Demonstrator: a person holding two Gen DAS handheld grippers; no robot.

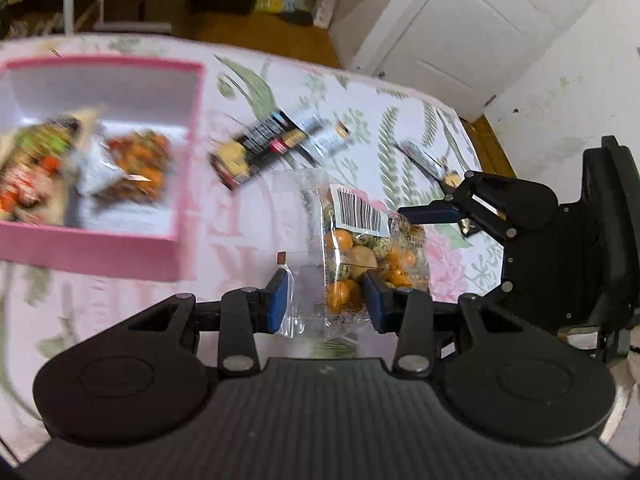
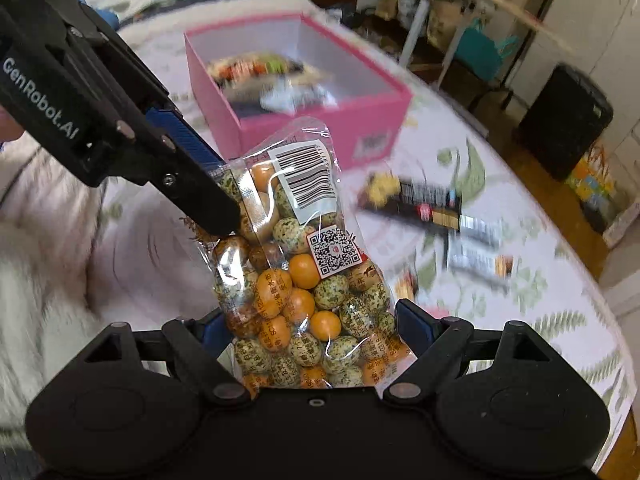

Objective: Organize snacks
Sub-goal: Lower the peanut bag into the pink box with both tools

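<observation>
Both hand-held grippers clamp a crinkly clear bag (image 2: 304, 276) of round orange and speckled snacks above the floral bench (image 1: 248, 248): left (image 1: 326, 300) narrowly, right (image 2: 316, 328) wide. Blurred, probably foil, packets fill the pink box (image 2: 320, 132).

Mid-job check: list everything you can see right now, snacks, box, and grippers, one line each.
Bag of coated nuts: one, clear with orange and speckled green pieces, held up above the table between both grippers.
Box: one, pink outside, white inside, on the table, lid off.
Snack packets in the box: several, mixed colours, blurred, count unclear.
Loose snack bars: at least two, dark wrappers, on the cloth beside the box.
Tablecloth: one, pale pink with green ferns, covers the table.
Left gripper: black, blue pads, shut on the bag's end.
Right gripper: black, blue pads, clasping the bag's wide body.
</observation>
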